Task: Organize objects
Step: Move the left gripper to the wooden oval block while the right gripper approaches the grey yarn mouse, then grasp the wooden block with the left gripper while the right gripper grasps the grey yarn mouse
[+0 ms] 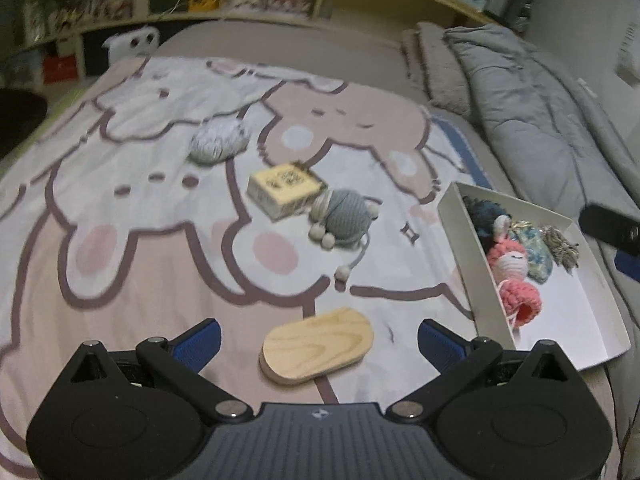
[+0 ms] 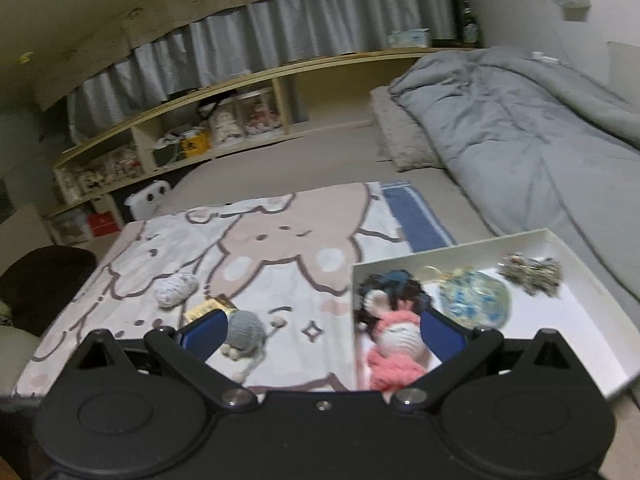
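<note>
My left gripper (image 1: 319, 342) is open above the cartoon blanket (image 1: 120, 208), and an oval wooden block (image 1: 317, 345) lies between its blue pads, untouched. Farther off lie a grey crocheted toy (image 1: 344, 218), a small cream printed box (image 1: 283, 189) and a pale yarn ball (image 1: 218, 142). A white box (image 1: 576, 320) on the right holds a pink crocheted doll (image 1: 514, 276), a dark blue knit piece and a blue-green pouch. My right gripper (image 2: 322, 336) is open at the white box's (image 2: 560, 320) near left corner, over the pink doll (image 2: 396, 352); the grey toy (image 2: 246, 332) sits by its left pad.
A crumpled grey duvet (image 2: 520, 140) and a fluffy pillow (image 2: 400, 136) lie along the right side of the bed. A low wooden shelf (image 2: 240, 120) with packed items runs behind. A dark round cushion (image 2: 40, 280) sits left of the bed.
</note>
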A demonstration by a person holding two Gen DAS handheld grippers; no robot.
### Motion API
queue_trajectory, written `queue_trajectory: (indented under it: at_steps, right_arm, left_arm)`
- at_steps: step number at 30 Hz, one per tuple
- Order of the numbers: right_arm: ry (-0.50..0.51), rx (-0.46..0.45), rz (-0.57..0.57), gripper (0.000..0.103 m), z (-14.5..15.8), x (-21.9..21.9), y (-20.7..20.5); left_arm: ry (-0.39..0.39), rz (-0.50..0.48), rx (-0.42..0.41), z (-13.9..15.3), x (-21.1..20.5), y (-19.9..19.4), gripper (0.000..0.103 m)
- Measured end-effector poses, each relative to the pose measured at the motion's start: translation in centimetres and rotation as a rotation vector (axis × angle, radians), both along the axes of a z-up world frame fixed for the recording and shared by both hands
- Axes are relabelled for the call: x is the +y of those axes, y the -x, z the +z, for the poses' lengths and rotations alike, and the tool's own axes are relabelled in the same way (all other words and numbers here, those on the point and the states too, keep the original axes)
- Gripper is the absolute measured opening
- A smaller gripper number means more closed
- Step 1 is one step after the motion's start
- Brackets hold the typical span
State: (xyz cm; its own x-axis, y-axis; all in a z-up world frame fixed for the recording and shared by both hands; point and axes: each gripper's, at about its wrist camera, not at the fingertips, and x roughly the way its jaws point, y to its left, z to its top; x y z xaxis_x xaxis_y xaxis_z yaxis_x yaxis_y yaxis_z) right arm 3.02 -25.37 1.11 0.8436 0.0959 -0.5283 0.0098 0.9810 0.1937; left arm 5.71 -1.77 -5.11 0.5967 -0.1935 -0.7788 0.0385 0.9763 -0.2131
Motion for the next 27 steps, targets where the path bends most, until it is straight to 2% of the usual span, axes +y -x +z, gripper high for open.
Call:
queue_trajectory:
  at_steps: [4,9,14,17,18,19,20,23,27]
  right_arm:
    - [0.029,-0.021,0.052,0.103,-1.0,0.5,-2.0]
    - [0.117,-0.028,0.13,0.103,-2.7,1.2,-4.4]
    - [0.111,0.003,0.159,0.103,-3.7,0.9,-6.6]
    - [0.105,0.039,0.226,0.103,-4.2,1.0,-8.2]
    - [0.104,0.045,0.243,0.101,-4.3,1.1,-8.6]
    - [0.105,0.046,0.266,0.093,-4.5,1.2,-9.1]
    - [0.105,0.044,0.292,0.09,-4.7,1.4,-9.5]
    - [0.133,0.051,0.348,0.087,-5.6,2.4,-10.7]
    - [0.183,0.081,0.438,0.078,-7.0,4.4,-12.2]
  left_arm:
    - [0.018,0.084,0.019,-1.2,-0.6,-0.2,0.103]
    - [0.043,0.182,0.049,-3.0,-1.4,-0.5,0.103]
    - [0.025,0.266,0.064,-4.6,-2.2,-0.8,0.103]
    - [0.003,0.293,0.066,-5.4,-2.7,-0.9,0.103]
    - [-0.006,0.302,0.066,-5.7,-2.8,-1.0,0.103]
    - [-0.012,0.312,0.066,-6.0,-2.9,-1.0,0.103]
    - [-0.014,0.32,0.067,-6.2,-2.9,-1.0,0.103]
    - [-0.022,0.342,0.058,-6.7,-3.0,-1.2,0.103]
    - [-0.055,0.344,0.031,-6.8,-3.8,-1.7,0.102]
